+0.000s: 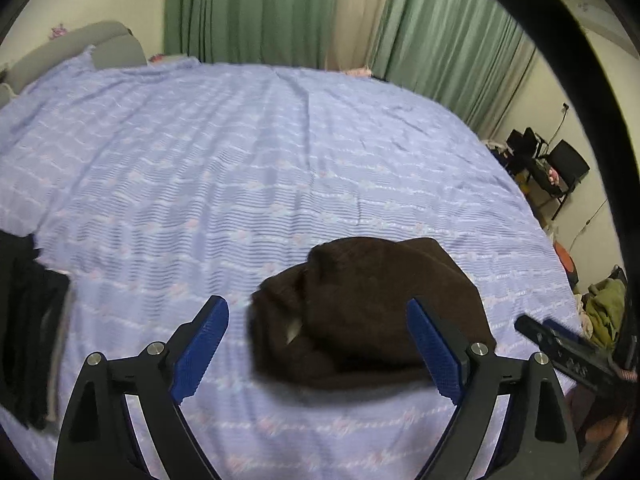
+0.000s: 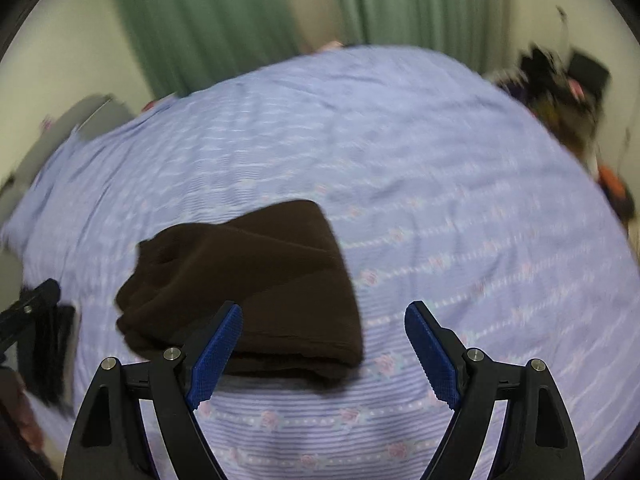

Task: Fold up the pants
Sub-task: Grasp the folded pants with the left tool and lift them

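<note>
Both your left tongs (image 1: 318, 344) and right tongs (image 2: 323, 350) gape wide, holding nothing. The brown pants (image 2: 244, 292) lie folded on the bed (image 1: 240, 140) just ahead; judge the bundle tidy before leaving it, squaring loose edges. One pants bundle, one dark pile (image 1: 32, 332) left, two curtains (image 1: 256, 8) beyond.

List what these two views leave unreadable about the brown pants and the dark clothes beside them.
- Brown pants: near right corner hidden behind the left tool's right finger, left wrist view; motion blur softens the folds.
- Brown pants, right wrist view: near edge partly hidden behind the right tool's left finger; blurred.
- Dark clothes: cut off by the left edge; garment type unclear.
- Dark clothes: blurred, partly behind the other tool.
</note>
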A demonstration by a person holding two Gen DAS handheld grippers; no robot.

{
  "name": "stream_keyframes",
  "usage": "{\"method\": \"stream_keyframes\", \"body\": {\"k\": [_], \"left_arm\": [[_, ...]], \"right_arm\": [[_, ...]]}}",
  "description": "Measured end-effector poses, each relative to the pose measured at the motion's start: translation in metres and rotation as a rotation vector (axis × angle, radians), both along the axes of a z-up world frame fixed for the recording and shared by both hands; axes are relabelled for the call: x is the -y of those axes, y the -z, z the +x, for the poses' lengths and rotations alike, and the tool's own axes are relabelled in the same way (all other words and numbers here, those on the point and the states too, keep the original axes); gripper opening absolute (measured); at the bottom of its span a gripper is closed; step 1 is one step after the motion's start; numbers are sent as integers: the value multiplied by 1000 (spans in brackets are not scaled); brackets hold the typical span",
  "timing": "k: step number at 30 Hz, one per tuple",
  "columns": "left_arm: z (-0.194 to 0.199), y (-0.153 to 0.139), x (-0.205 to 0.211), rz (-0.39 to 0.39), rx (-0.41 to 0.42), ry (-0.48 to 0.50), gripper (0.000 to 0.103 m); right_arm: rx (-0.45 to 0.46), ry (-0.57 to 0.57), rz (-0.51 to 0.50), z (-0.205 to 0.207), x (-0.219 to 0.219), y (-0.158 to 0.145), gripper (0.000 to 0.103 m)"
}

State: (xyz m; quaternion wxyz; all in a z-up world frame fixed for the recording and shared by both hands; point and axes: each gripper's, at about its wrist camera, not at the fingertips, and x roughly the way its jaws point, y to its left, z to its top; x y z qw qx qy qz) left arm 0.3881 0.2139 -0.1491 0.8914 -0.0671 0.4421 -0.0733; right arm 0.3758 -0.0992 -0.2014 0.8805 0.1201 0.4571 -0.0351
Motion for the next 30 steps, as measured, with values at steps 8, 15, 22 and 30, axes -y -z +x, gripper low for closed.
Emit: {"method": "stream_keyframes", "body": {"k": [8, 15, 22, 30], "left_arm": [[70, 66, 12, -27, -223, -102, 91], [71, 89, 16, 6, -289, -144, 57], [22, 34, 0, 12, -104, -143, 39], [0, 57, -53, -72, -190, -312, 44]], "right_arm": [[-86, 99, 130, 7, 33, 38, 84], [-125, 31, 110, 13, 27, 53, 84], [-106, -6, 152, 8, 24, 51, 84], [-139, -74, 144, 9, 6, 65, 84]]}}
